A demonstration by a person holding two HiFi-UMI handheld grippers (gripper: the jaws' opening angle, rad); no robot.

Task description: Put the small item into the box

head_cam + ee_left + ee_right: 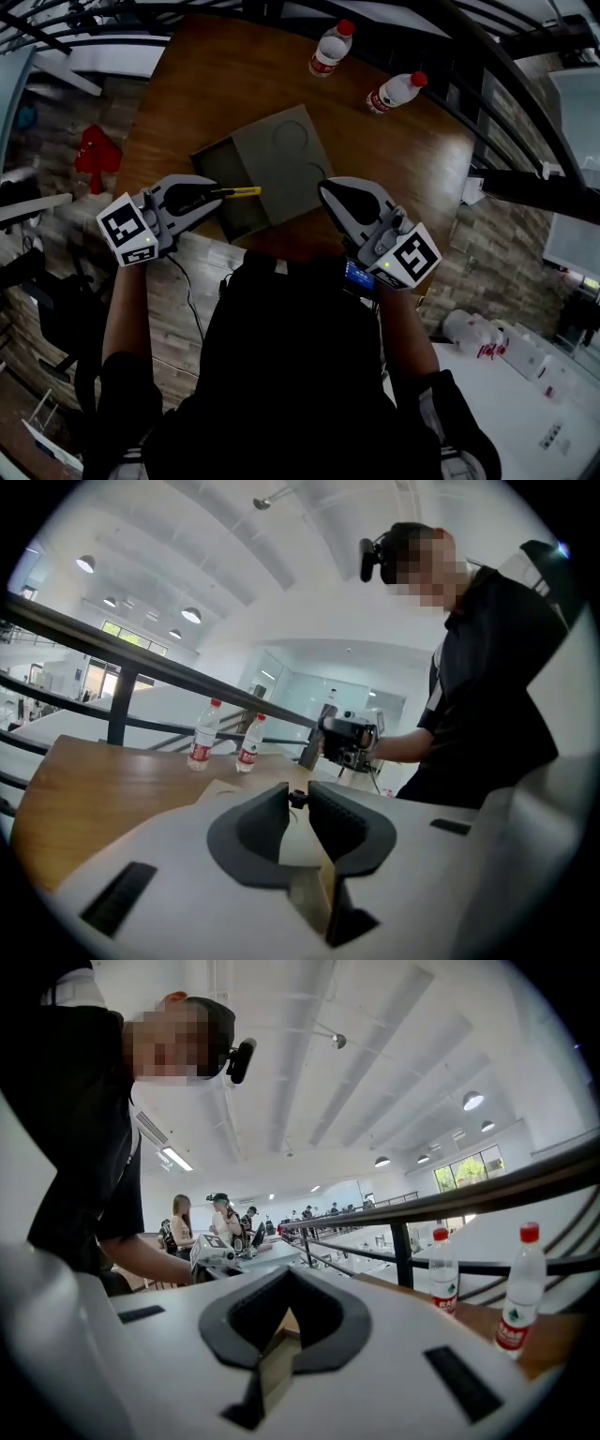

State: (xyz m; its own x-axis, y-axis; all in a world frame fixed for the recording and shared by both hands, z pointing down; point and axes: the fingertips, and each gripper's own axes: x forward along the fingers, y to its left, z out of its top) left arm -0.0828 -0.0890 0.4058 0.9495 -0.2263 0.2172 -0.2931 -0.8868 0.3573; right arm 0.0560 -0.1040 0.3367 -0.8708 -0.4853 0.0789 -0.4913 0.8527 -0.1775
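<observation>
The left tool (pixel 217 192) (pixel 295 795) is closed to a narrow gap and pinches one end of the small item (pixel 241 192), a slim yellow-and-black piece; only a dark stub of it shows between the jaw tips in the left gripper view. The right tool (pixel 328 192) (pixel 286 1274) has its jaws pressed together with nothing between them, and sits just beside the right edge of the box (pixel 286 155). The small item's long axis lies level, pointing from the left tool toward the right tool, over the open left part of the grey box on the wooden counter (pixel 216 84).
</observation>
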